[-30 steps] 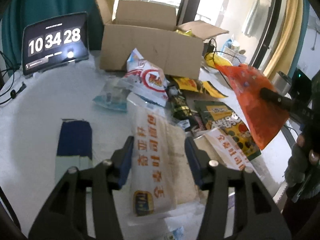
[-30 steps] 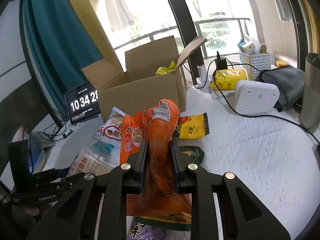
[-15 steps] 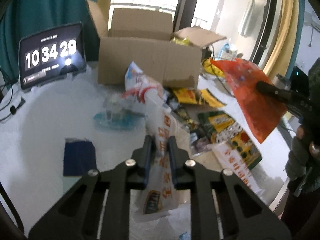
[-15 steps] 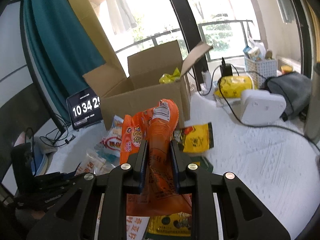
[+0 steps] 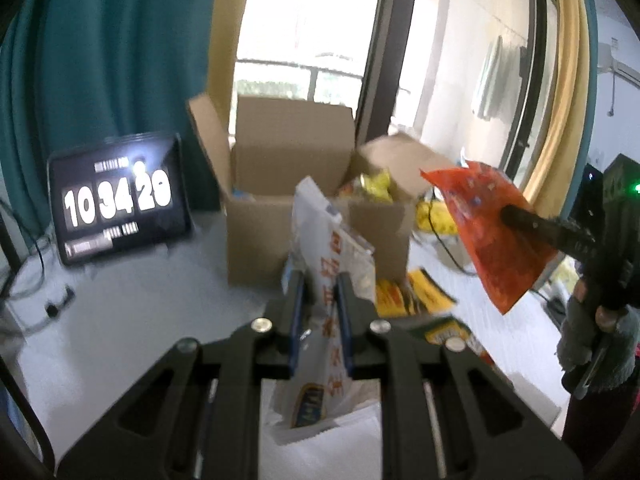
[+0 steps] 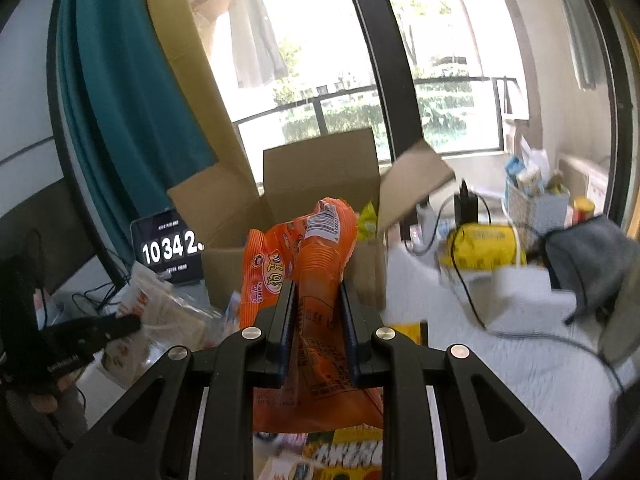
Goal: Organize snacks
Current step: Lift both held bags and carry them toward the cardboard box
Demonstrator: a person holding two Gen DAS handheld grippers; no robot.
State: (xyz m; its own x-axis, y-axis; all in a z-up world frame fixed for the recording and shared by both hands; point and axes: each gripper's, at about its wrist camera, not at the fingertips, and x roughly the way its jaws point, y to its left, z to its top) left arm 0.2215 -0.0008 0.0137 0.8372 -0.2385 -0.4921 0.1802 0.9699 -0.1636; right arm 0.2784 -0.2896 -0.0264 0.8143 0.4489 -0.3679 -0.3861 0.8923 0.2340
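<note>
Left claw (image 5: 321, 300) is clamped tight on a white bread bag (image 5: 328, 264) with orange lettering, lifted off the tabletop (image 5: 120, 320), its top end standing in front of the open cardboard box (image 5: 296, 184). Right claw (image 6: 318, 312) is closed on an orange snack pack (image 6: 316, 264), also raised, with its upper end level with the box's near wall. Yellow packets (image 5: 374, 186) lie inside the box. On the tabletop near the box's right corner sits a yellow-and-black packet (image 5: 412, 296), and a green one (image 5: 448, 330) lies closer. A clock tablet (image 5: 118, 204) reading 10 34 29 stands left of the box, by a teal curtain (image 5: 104, 60).
</note>
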